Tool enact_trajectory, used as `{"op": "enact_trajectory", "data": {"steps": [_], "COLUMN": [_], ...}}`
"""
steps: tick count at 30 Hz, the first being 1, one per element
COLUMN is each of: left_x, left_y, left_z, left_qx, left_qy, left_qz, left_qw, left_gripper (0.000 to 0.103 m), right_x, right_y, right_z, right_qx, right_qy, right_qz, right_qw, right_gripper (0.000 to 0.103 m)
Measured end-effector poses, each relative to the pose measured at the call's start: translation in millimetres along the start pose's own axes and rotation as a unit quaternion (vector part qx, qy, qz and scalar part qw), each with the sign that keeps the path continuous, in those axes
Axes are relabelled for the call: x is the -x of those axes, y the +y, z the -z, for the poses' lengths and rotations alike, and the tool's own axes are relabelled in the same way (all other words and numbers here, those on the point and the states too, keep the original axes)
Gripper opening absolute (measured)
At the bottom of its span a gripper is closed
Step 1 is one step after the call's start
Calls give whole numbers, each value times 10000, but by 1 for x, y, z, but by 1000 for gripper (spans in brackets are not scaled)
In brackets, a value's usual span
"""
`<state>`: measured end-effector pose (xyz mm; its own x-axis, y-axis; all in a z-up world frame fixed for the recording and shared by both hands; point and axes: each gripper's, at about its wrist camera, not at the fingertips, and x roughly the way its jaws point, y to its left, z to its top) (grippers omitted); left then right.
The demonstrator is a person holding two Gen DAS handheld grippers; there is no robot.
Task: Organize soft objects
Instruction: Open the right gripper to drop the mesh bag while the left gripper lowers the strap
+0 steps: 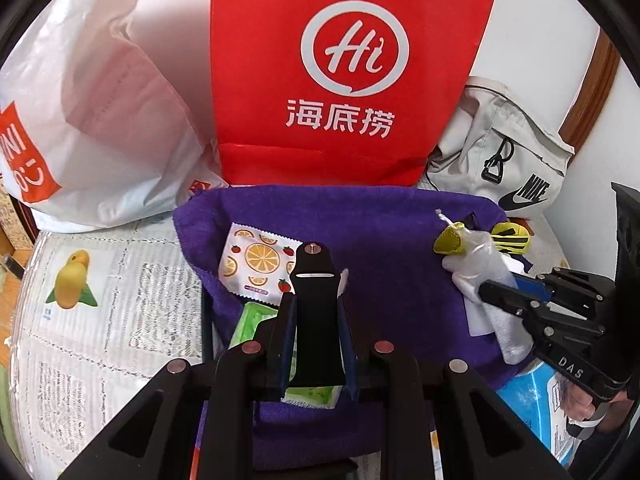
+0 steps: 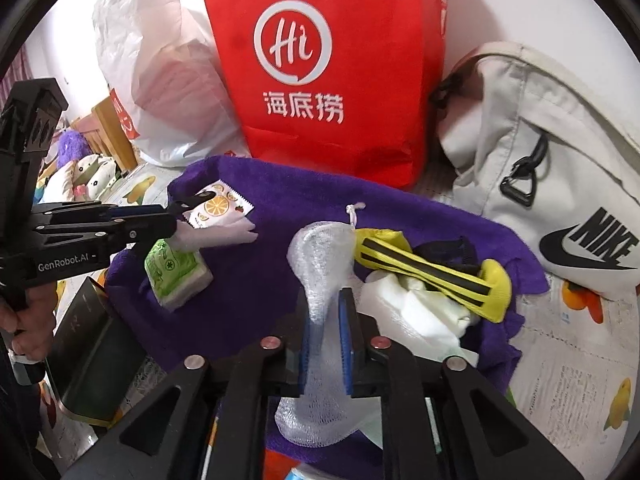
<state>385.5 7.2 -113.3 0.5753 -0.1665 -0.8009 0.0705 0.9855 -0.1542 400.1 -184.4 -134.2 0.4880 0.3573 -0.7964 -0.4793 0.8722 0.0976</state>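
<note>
While most soft things lie loose on purple towel (image 2: 260, 280), right claw (image 2: 326, 320) grips mesh pouch (image 2: 320, 248); left claw (image 1: 316, 280) clamps white tissue (image 2: 224, 234); sorting barely begun.

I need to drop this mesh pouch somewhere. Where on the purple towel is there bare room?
The middle of the purple towel is bare, between the green tissue pack and the white mesh pouch held in the right gripper. The right edge is crowded by the yellow striped strap and white bag.
</note>
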Motion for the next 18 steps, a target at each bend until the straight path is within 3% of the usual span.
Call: {"op": "enact_trajectory", "data": {"steps": [2,6,11,14,15,17,18], "left_x": [-3,-7,-7,-4,-3,0,3], "left_y": [-1,0,2,2,2,1,1], "left_z": [0,0,0,0,0,0,1], "left_qx": [6,10,60,36,17,-22,-26], "left_qy": [39,75,73,47,48,42,21], "left_qz": [39,102,68,28,5,-102,-162], "left_qw": [10000,9999,9999,10000,10000,9999,9999], "left_gripper": [20,20,21,21,23,38,39], "right_x": [-2,-2,3,6,8,12,16], "right_y": [1,3,5,5,5,5,6], "right_z": [-1,-2,-1,0,0,2,3], "right_qx": [19,5,-14,-23,-37,-60,-73], "right_qy": [34,-12,-106,-129,-144,-167,-182], "right_qz": [-13,-5,2,36,36,28,58], "right_qw": [10000,10000,9999,9999,9999,9998,9998], "right_gripper": [20,44,53,54,54,54,54]}}
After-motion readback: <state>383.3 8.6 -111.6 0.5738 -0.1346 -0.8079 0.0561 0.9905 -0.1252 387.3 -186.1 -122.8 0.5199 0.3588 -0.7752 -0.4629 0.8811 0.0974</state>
